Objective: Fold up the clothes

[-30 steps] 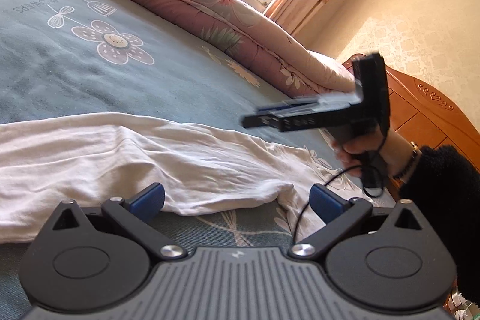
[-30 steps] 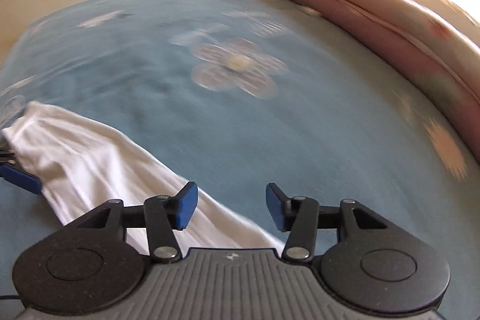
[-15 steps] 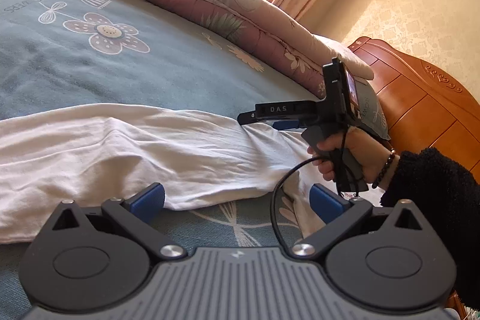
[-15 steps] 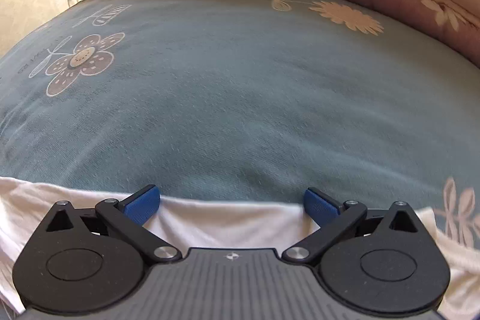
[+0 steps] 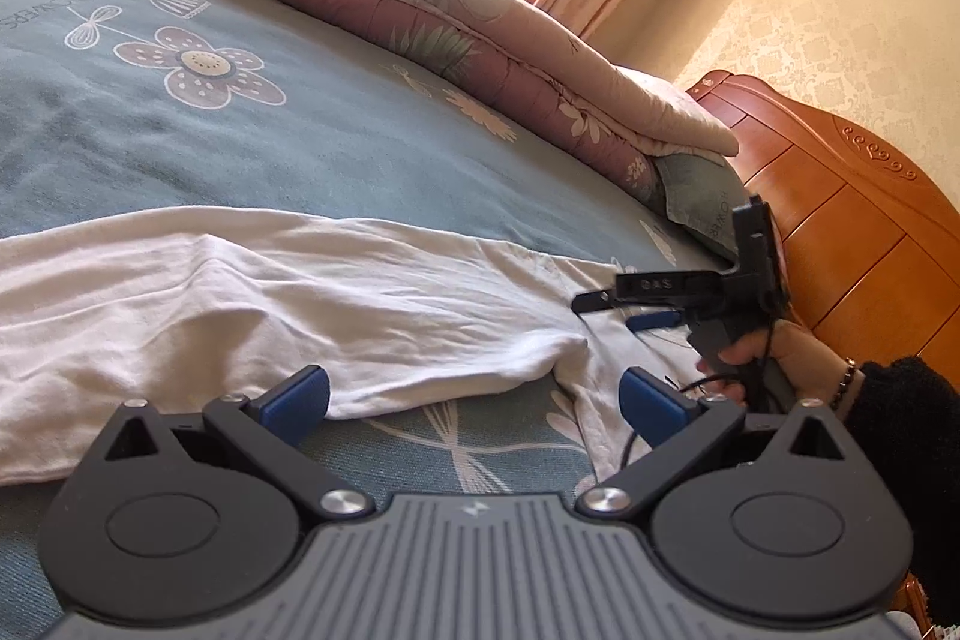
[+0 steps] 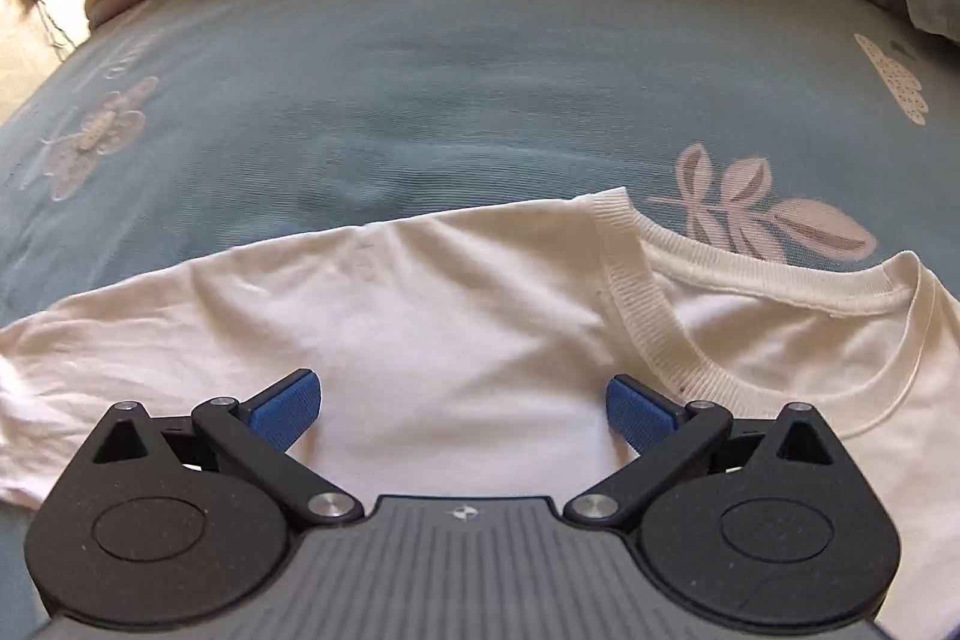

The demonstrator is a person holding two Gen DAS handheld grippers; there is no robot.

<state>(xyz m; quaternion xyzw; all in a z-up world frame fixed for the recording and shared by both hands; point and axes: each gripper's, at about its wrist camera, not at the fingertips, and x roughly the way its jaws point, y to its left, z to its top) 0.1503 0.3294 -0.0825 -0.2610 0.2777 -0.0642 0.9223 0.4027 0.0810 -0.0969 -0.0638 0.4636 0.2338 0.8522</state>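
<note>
- Left claw (image 5: pixel 474 403), spread wide and holding nothing, hovers just short of the white T-shirt (image 5: pixel 252 292) on the bed (image 5: pixel 180 148).
- Right claw (image 6: pixel 462 412), also spread, hangs over the shoulder, ribbed collar (image 6: pixel 642 316) to its right.
- One side looks folded inward; likely next: pinching an edge.

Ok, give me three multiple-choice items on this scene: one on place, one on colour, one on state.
1. Where does the T-shirt lie?
A. on the bed
B. on the floor
C. on a chair

2. What colour is the T-shirt?
A. red
B. white
C. black

3. How does the right gripper stand?
A. shut on the collar
B. shut on a sleeve
C. open

Answers: 1 A, the shirt is spread on the blue flowered bedcover. 2 B, the cloth and ribbed collar are white. 3 C, its blue pads are wide apart with nothing between them.
</note>
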